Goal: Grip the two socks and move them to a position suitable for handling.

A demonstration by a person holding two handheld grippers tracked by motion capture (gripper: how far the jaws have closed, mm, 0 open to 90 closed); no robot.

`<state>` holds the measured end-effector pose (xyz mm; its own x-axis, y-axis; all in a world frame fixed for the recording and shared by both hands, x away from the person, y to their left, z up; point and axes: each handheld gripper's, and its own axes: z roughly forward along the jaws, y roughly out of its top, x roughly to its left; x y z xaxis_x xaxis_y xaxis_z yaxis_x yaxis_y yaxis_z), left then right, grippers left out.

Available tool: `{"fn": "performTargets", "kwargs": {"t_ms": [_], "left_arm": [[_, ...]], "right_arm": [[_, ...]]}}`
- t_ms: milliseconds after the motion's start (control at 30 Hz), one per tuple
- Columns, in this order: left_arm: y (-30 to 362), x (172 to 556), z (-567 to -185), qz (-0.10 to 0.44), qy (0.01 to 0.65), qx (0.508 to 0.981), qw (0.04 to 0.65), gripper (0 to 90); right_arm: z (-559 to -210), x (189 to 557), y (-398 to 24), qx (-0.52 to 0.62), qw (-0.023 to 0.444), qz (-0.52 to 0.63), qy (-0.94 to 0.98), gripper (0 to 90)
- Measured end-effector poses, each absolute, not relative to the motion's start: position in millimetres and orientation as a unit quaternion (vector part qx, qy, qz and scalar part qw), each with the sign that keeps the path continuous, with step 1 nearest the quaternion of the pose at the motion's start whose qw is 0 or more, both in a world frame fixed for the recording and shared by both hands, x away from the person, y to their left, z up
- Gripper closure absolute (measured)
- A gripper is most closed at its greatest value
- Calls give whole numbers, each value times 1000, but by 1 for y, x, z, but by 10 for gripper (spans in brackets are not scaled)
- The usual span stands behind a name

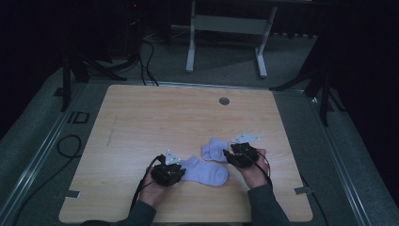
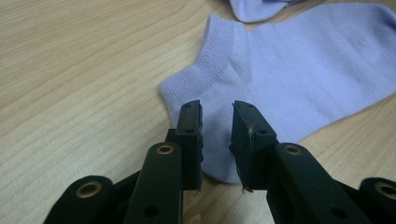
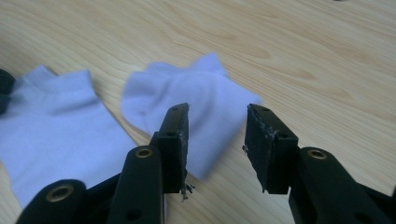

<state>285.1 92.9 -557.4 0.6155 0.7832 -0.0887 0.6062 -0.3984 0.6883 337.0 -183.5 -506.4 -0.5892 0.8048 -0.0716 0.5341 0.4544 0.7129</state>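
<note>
Two light purple ankle socks lie on the wooden table (image 1: 155, 117). The nearer sock (image 1: 206, 171) lies flat between my two grippers; the other sock (image 1: 214, 149) is bunched just beyond it. My left gripper (image 1: 175, 173) is at the nearer sock's heel end, open, its jaws straddling the heel (image 2: 217, 140) above the cloth. The cuff (image 2: 215, 51) lies ahead of it. My right gripper (image 1: 234, 155) is open at the edge of the bunched sock (image 3: 187, 100), with part of the cloth between its jaws. The flat sock (image 3: 56, 126) lies to its left.
A round grey grommet (image 1: 224, 100) sits near the table's far edge. Beyond the table stand a white frame (image 1: 226, 28) and black stands with cables (image 1: 141, 61). Each gripper carries a grey three-cornered plate (image 1: 244, 138).
</note>
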Motion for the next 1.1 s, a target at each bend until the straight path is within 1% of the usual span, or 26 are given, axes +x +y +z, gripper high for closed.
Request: {"fn": "performTargets", "kwargs": {"t_ms": [67, 200, 467, 567, 633, 667, 900, 1100], "left_arm": [[93, 284, -557, 125, 420, 827, 352, 730], [94, 279, -558, 122, 424, 824, 356, 726], [95, 276, -558, 122, 424, 823, 357, 715], [96, 276, -558, 121, 424, 823, 358, 715], [96, 276, -558, 120, 424, 823, 358, 715], [96, 276, -558, 120, 424, 823, 358, 715], [95, 277, -558, 118, 426, 822, 360, 717], [95, 277, -559, 121, 425, 822, 360, 719]], "right_arm": [[-507, 339, -179, 400, 201, 331, 831, 602], [-515, 352, -157, 396, 177, 321, 842, 617], [-532, 366, -132, 394, 149, 296, 857, 686], [-539, 373, -125, 407, 127, 293, 856, 748], [-541, 376, -123, 409, 122, 291, 856, 853], [-541, 376, -122, 411, 121, 291, 856, 887], [-536, 374, -121, 413, 114, 312, 848, 896], [-517, 366, -126, 410, 113, 353, 833, 894]]}}
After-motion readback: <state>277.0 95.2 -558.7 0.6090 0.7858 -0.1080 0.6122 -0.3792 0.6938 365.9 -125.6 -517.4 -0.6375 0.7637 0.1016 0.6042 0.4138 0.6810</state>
